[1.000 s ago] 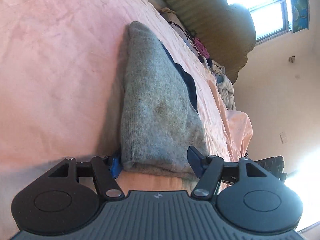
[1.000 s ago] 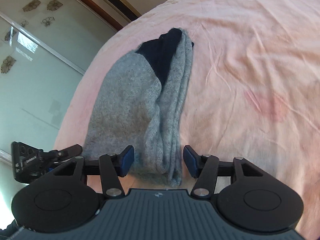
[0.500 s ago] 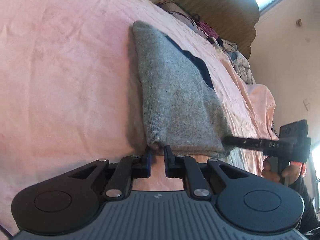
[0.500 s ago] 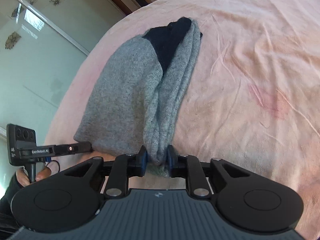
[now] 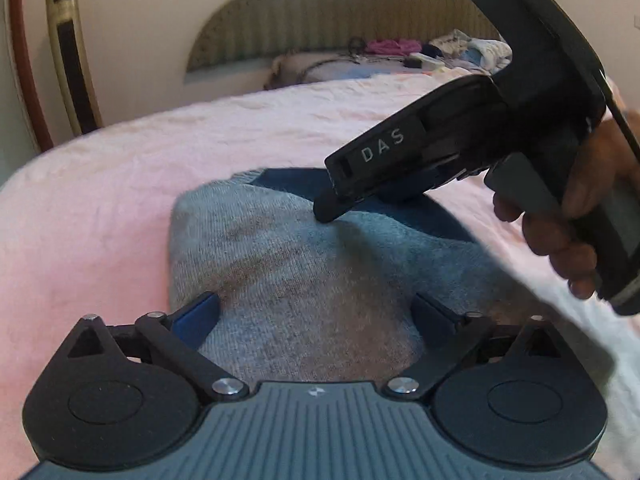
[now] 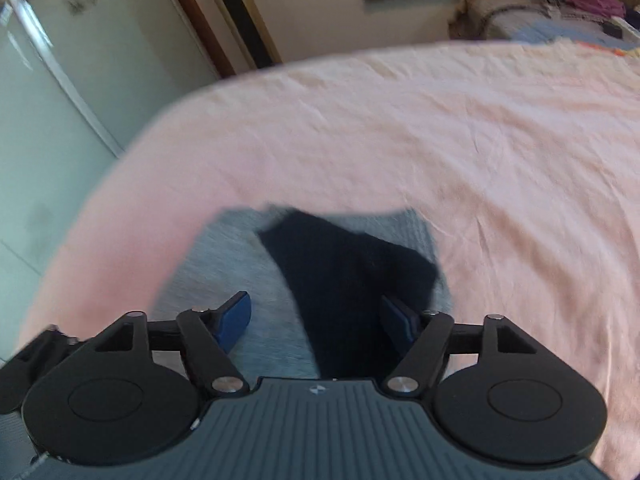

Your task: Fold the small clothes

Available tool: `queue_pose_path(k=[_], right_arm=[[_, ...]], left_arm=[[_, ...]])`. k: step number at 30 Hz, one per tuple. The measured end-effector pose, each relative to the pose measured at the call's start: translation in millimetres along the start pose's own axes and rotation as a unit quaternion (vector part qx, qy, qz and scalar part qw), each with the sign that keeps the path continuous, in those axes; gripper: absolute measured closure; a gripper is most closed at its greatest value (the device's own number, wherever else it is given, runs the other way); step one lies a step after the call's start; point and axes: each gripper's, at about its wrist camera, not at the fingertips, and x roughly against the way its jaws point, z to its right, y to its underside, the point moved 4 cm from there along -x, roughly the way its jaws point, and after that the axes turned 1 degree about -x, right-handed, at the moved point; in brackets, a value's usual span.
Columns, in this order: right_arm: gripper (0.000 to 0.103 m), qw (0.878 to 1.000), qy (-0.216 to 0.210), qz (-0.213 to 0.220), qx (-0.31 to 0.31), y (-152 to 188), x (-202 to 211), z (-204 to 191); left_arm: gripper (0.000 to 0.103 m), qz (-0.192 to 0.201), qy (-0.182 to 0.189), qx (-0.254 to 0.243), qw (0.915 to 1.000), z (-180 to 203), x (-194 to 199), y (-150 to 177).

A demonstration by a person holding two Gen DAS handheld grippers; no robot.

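A grey knit garment (image 5: pixel 304 276) with a dark navy part (image 5: pixel 304 182) lies folded on the pink bed sheet (image 5: pixel 100 208). My left gripper (image 5: pixel 316 316) is open over its near end, blue pads either side of the cloth. My right gripper (image 6: pixel 316 320) is open above the same garment (image 6: pixel 232 256), over its navy part (image 6: pixel 348 276). In the left wrist view the right gripper's black body (image 5: pixel 460 140) hangs over the garment's far end, held by a hand (image 5: pixel 568 240).
A striped headboard (image 5: pixel 340 12) stands behind the bed, with a pile of clothes and small items (image 5: pixel 440 52) at the far right. A mirrored wardrobe door (image 6: pixel 60 92) and a wooden frame (image 6: pixel 200 16) stand to the left of the bed.
Both grippers were shut on the garment's near corners half a second ago; now both are open. The garment has been folded over, shorter, and both views have swung toward the headboard.
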Motion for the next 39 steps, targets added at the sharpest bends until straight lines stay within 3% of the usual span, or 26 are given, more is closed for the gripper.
queue_pose_path(k=[2, 6, 7, 9, 12, 15, 17, 19, 23, 26, 29, 31, 33, 36, 38, 39], right_arm=[[0.037, 0.999, -0.018, 0.039, 0.01, -3, -6, 9], [0.037, 1.0, -0.014, 0.015, 0.021, -11, -8, 7], [0.042, 1.0, -0.008, 0.012, 0.016, -13, -5, 6], [0.044, 1.0, -0.004, 0.025, -0.006, -15, 10, -1], [0.041, 0.996, -0.057, 0.059, 0.043, -15, 27, -42], [0.037, 0.991, -0.068, 0.036, 0.106, -16, 5, -87], [0.037, 0.992, -0.054, -0.012, 0.115, -11, -29, -97], [0.022, 0.989, -0.059, 0.002, 0.134, -7, -49, -95], [0.026, 0.992, -0.044, -0.008, 0.121, -10, -32, -101], [0.028, 0.99, -0.089, 0.023, 0.11, 5, 7, -99], [0.025, 0.99, -0.107, 0.009, 0.094, 31, 5, -85], [0.028, 0.987, -0.114, 0.039, 0.11, 40, 11, -79], [0.03, 0.991, -0.111, 0.044, 0.065, 39, 33, -74], [0.027, 0.988, -0.13, 0.079, 0.037, 50, 69, -60], [0.02, 0.991, -0.127, 0.046, 0.027, 65, 64, -48], [0.021, 0.993, -0.112, 0.018, 0.028, 75, 52, -39]], left_arm=[[0.0, 0.02, -0.003, -0.009, 0.9997, 1, 7, 12], [0.0, 0.04, 0.026, 0.045, 0.9978, -14, 36, 12], [0.0, 0.042, 0.027, 0.053, 0.9973, -17, 46, 16], [0.0, 0.045, 0.038, 0.068, 0.9959, -19, 61, 22], [0.0, 0.032, 0.044, 0.069, 0.9961, -14, 64, 35], [0.0, -0.007, 0.015, 0.054, 0.9984, -5, 47, 47], [0.0, -0.018, 0.03, 0.089, 0.9954, -12, 40, 52], [0.0, -0.022, 0.029, 0.089, 0.9954, -15, 41, 51], [0.0, -0.016, 0.035, 0.102, 0.9941, -20, 57, 58], [0.0, -0.014, 0.054, 0.131, 0.9899, -26, 65, 68], [0.0, -0.011, 0.048, 0.13, 0.9903, -26, 65, 71], [0.0, -0.017, 0.049, 0.133, 0.9898, -29, 67, 70], [0.0, -0.019, 0.054, 0.15, 0.987, -37, 71, 71], [0.0, -0.016, 0.06, 0.185, 0.9808, -44, 67, 72], [0.0, -0.015, 0.051, 0.183, 0.9817, -41, 62, 70], [0.0, -0.018, 0.048, 0.182, 0.9819, -40, 62, 69]])
